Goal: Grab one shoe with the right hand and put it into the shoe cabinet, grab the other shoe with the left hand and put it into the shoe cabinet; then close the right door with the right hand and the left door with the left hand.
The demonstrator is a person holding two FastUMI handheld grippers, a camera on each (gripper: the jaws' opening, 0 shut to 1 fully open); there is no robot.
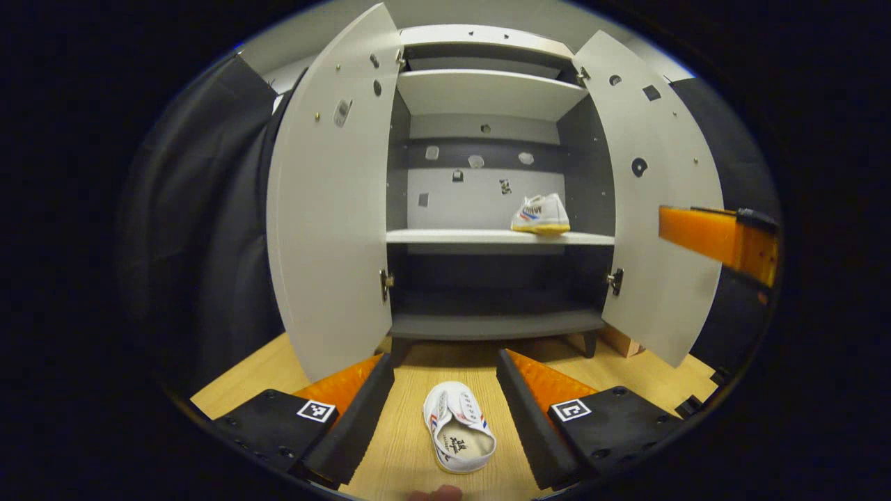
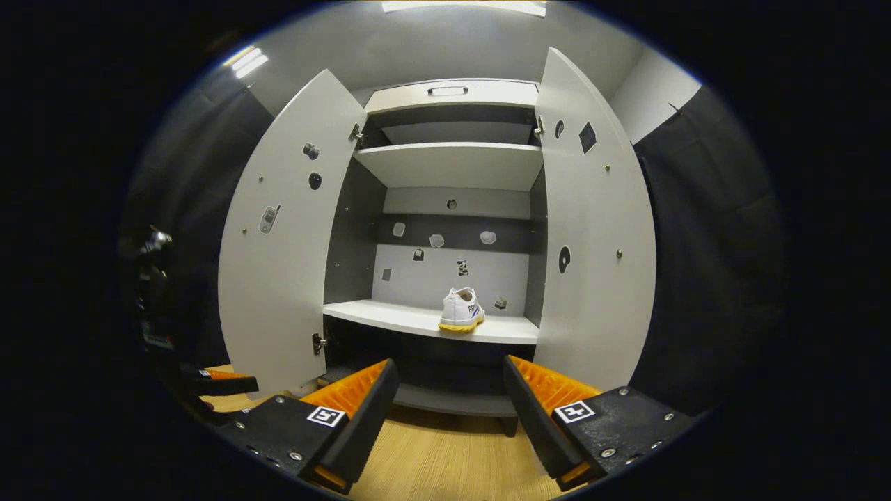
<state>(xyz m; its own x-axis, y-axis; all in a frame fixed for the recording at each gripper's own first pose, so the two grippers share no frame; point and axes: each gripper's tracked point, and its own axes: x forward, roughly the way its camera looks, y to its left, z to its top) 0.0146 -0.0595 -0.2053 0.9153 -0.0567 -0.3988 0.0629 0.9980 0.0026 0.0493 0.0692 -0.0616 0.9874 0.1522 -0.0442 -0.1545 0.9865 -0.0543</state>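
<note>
A white shoe (image 1: 457, 427) with red and blue stripes lies on the wooden floor (image 1: 397, 445), between the spread fingers of my left gripper (image 1: 445, 410), which is open and not touching it. Its twin (image 1: 541, 213) stands on the right end of the cabinet's middle shelf (image 1: 452, 236); the right gripper view shows this shoe (image 2: 461, 309) too. My right gripper (image 2: 449, 410) is open and holds nothing, hanging in front of the cabinet. It also appears at the right edge of the left gripper view (image 1: 724, 240). Both the left door (image 1: 330, 209) and the right door (image 1: 658, 202) stand wide open.
The cabinet has an upper shelf (image 1: 487, 94) and a low bottom shelf (image 1: 494, 323), both bare. Dark curtains hang on either side of the cabinet (image 2: 703, 264). A wooden block (image 1: 621, 341) sits by the cabinet's right foot. The left gripper and the hand holding it appear at far left (image 2: 181, 362).
</note>
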